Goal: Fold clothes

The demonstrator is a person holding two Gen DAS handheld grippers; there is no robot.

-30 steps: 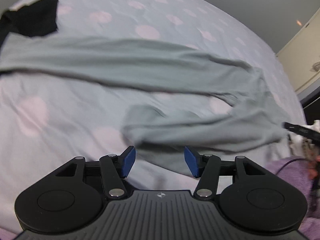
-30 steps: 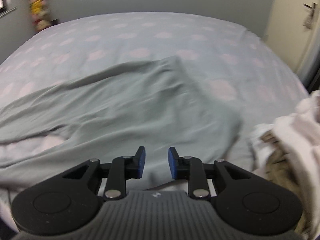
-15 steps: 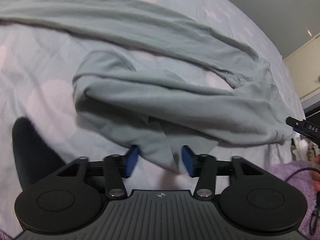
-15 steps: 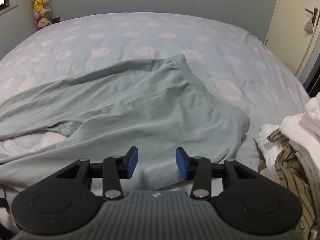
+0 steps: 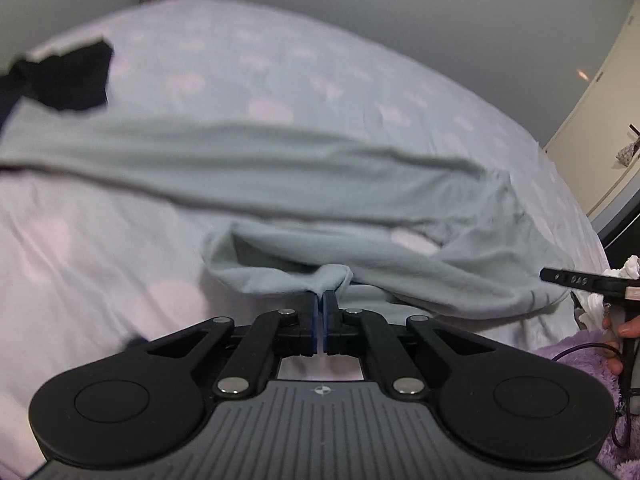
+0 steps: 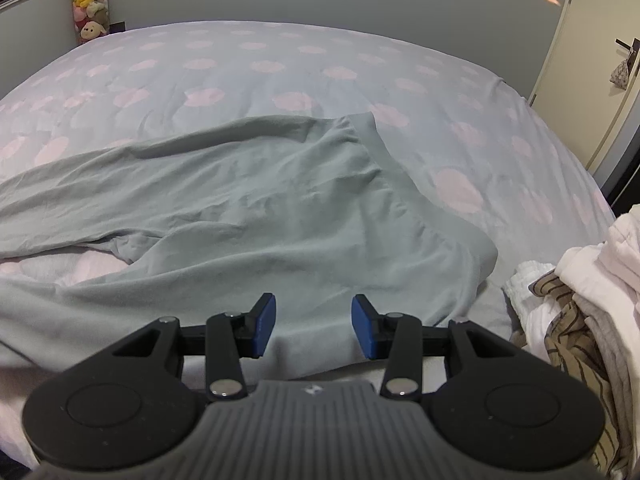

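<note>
Half a second ago the left gripper point(image 5: 322, 307) had its blue fingers point(image 5: 314, 312) apart around a flap of cloth; now they are pressed shut on that flap and lift it a little off the bed point(image 5: 80, 248). What they hold is the green-grey pants point(image 5: 280, 160), which lie stretched across the bed from left to right, with one long leg running far off to the left past a black cloth point(image 5: 76, 76). The pinched bit is on the near leg, the one bunched up right in front of the left fingers. Over on the right, the wide waist end of the pants point(image 6: 320, 216) lies just ahead of the right gripper point(image 6: 313, 326). Its fingers point(image 6: 264, 326) are spread wide, with the cloth edge between them but not squeezed. A pile of other clothes point(image 6: 580, 312) sits at the far right. So the left hand has the near leg, and the right hand is closest to the waist.
</note>
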